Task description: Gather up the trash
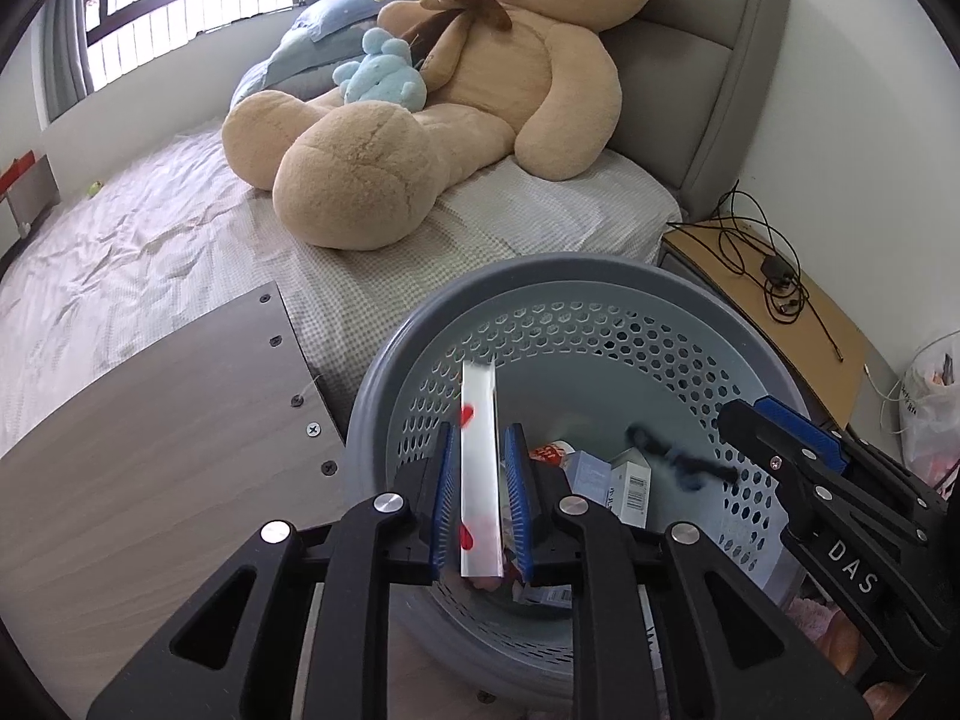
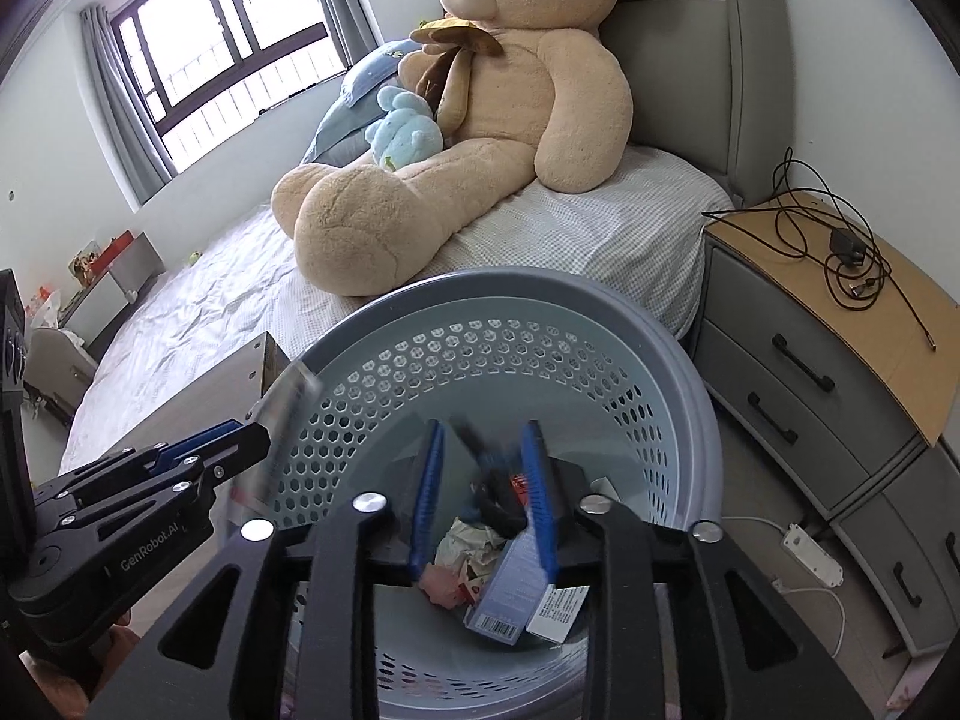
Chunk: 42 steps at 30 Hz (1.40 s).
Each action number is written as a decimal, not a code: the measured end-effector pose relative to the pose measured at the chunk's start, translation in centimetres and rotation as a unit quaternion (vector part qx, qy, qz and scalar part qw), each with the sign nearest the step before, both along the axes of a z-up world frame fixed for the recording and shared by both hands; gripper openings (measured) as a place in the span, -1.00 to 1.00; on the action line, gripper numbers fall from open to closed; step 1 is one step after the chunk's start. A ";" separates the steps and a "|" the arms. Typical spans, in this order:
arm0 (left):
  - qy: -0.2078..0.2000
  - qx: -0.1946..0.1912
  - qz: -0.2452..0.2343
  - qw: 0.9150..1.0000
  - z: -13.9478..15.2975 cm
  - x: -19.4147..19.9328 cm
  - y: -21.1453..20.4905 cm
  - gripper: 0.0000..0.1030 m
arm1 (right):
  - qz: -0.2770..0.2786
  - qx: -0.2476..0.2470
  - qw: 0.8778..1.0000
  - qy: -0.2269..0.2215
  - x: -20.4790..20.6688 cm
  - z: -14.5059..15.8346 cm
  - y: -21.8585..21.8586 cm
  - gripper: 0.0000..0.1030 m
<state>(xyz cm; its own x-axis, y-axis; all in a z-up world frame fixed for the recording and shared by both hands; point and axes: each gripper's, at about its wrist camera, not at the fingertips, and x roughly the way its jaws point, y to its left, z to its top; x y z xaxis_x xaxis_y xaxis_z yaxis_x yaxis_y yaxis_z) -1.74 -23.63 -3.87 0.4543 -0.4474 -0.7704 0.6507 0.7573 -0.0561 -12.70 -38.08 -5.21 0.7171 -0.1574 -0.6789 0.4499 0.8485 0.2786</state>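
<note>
Two pieces of trash hang over the grey perforated basket (image 1: 600, 330), one at each gripper. The left gripper (image 1: 480, 480) has a flat silver wrapper (image 1: 479, 468) with red marks between its blue pads (image 1: 443, 498); the wrapper stands upright, and a little gap shows on each side, so I judge the fingers slightly apart and the wrapper loose or just let go. The right gripper (image 2: 485, 480) is above the middle of the basket, and a dark, blurred thing (image 2: 489, 468) lies between its fingers; I cannot tell if it is gripped or already falling. At the bottom of the basket lie small cartons with barcodes (image 2: 510, 594) and crumpled paper (image 2: 468, 546).

The basket stands on the floor close to the bed (image 1: 150, 252), where a big teddy bear (image 1: 456, 90) sits; a nightstand (image 2: 810, 324) with cables is to the right.

The risk: the long wrapper is near the left wall of the basket, so it may catch on the rim and tip out toward the wooden panel (image 1: 168, 408). Also the two grippers are close together and may knock each other.
</note>
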 end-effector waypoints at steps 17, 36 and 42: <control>-0.005 -0.002 0.017 1.000 0.2 0.5 0.5 0.14 | -0.003 0.008 1.000 -0.002 -0.3 0.0 -0.5 -0.11; -0.030 -0.003 0.044 0.999 0.8 0.6 1.4 0.64 | -0.011 0.001 1.000 -0.001 -0.3 0.1 -0.6 0.17; -0.041 0.001 0.049 0.998 1.0 0.5 1.4 0.77 | -0.013 0.004 1.000 0.000 -0.3 0.0 -0.9 0.21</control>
